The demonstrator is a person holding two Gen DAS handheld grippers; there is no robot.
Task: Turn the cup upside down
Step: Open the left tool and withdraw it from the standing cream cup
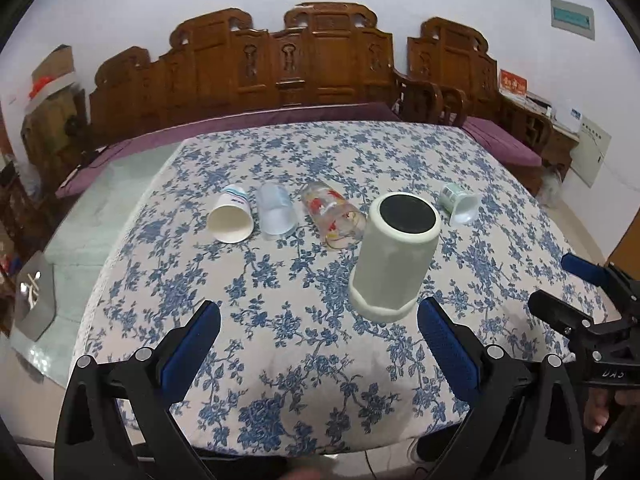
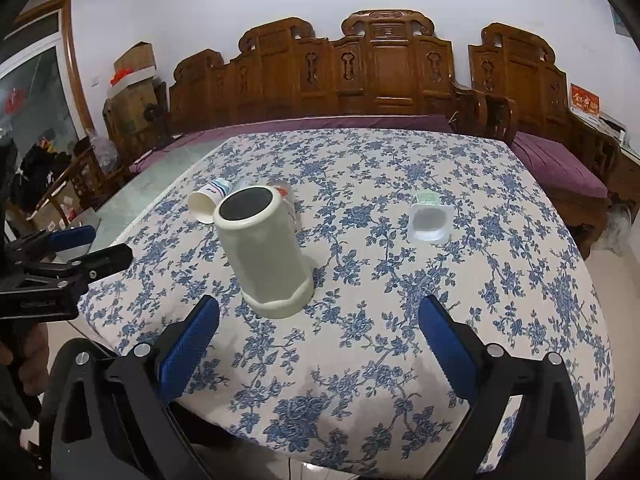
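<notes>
A tall pale green cup (image 1: 394,254) stands upside down on the floral tablecloth (image 1: 280,360), its dark base facing up. It also shows in the right wrist view (image 2: 264,252). My left gripper (image 1: 318,336) is open and empty, just in front of and left of that cup. My right gripper (image 2: 318,336) is open and empty, in front of and right of it. A white paper cup (image 1: 231,220), a clear plastic cup (image 1: 276,210), a patterned glass (image 1: 332,216) and a small green-banded cup (image 1: 460,202) lie on their sides further back.
The table's front edge is close below both grippers. Bare glass tabletop (image 1: 80,232) lies left of the cloth. A carved wooden sofa (image 1: 304,60) with purple cushions stands behind the table. The right gripper shows at the right edge of the left wrist view (image 1: 576,296).
</notes>
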